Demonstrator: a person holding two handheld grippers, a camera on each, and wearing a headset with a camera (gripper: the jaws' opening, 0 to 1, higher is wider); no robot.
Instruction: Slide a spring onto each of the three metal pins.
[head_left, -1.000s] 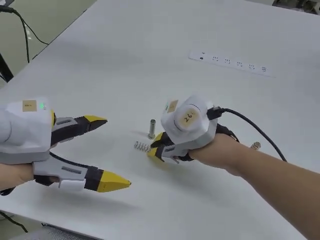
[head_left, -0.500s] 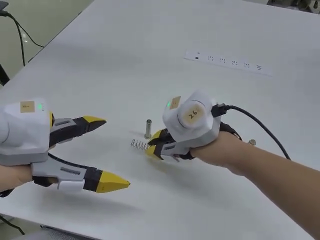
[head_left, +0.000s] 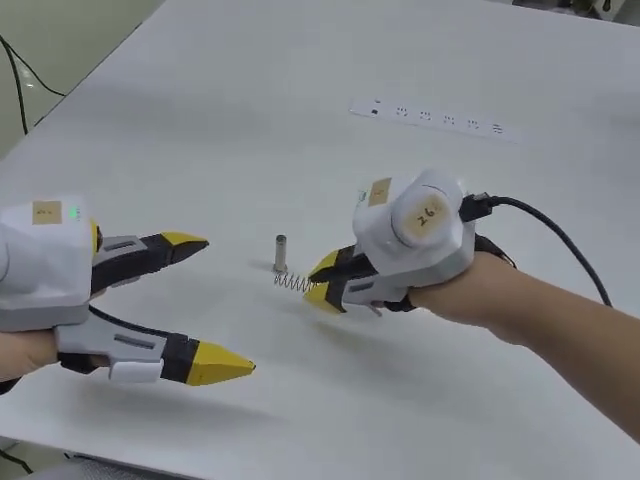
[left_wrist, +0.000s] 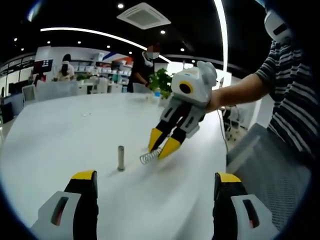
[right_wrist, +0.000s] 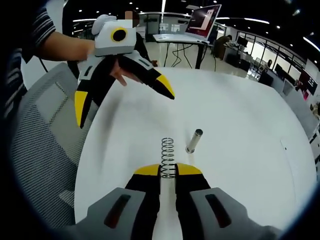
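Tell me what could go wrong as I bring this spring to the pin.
The right gripper pinches the spring by one end only, so its free length could flex or slip out. The pin stands upright on the table with nothing steadying it, the left gripper open and apart from it; a sideways nudge from the spring might tip it.

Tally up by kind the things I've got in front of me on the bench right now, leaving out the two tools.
Metal pin: 1
Spring: 1
Power strip: 1
Total: 3
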